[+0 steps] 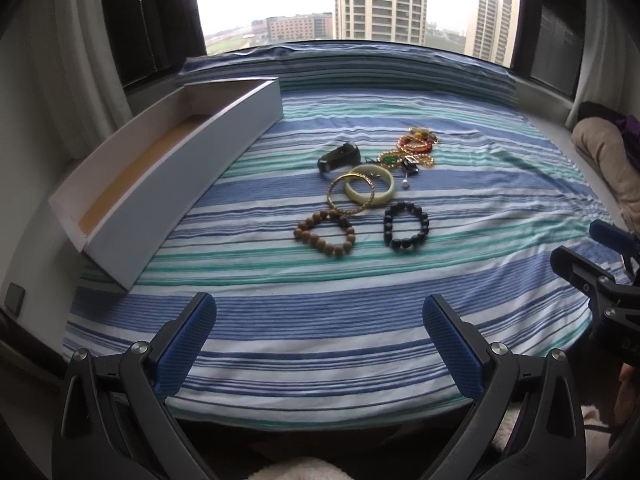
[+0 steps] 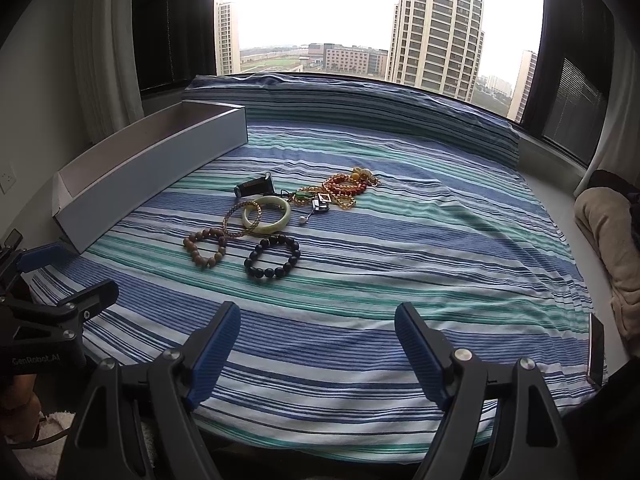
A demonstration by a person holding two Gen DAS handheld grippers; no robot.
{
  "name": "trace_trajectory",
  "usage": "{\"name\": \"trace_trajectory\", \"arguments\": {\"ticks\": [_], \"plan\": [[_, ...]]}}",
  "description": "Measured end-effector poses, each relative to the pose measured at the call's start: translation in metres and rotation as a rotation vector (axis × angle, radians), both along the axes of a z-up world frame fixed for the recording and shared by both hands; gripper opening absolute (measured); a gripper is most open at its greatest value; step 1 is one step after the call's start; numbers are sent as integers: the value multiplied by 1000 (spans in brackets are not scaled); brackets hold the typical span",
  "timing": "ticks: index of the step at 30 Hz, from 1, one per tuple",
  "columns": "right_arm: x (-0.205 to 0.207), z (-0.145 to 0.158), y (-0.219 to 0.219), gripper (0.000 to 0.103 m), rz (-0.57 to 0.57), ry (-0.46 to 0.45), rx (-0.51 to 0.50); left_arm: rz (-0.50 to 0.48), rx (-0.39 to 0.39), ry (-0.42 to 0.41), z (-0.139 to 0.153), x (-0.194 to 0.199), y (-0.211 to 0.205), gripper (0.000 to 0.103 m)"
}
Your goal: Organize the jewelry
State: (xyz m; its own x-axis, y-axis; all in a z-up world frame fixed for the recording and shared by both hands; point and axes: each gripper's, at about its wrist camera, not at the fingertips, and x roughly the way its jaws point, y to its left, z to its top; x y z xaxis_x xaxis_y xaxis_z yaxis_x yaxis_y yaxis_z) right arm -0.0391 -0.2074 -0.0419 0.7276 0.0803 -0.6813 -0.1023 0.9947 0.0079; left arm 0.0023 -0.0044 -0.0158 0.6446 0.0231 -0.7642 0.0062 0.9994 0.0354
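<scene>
Both claws, left claw (image 1: 319, 330) and right claw (image 2: 317, 330), spread wide; jewelry (image 1: 368, 192) untouched

From my right wrist view the long white cardboard box (image 2: 152, 168) hides its floor behind its near wall. The far tangle of gold chains and red beads (image 1: 416, 150) is too knotted to separate. The small dark rectangular item (image 1: 340, 159) stays unidentifiable.
</scene>
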Motion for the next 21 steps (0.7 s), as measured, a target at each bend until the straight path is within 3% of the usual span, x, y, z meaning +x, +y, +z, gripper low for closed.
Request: {"name": "trace_trajectory", "arguments": {"ticks": [21], "plan": [[4, -5, -1, 81, 4, 22, 5, 17, 31, 23, -6, 5, 0, 103]]}}
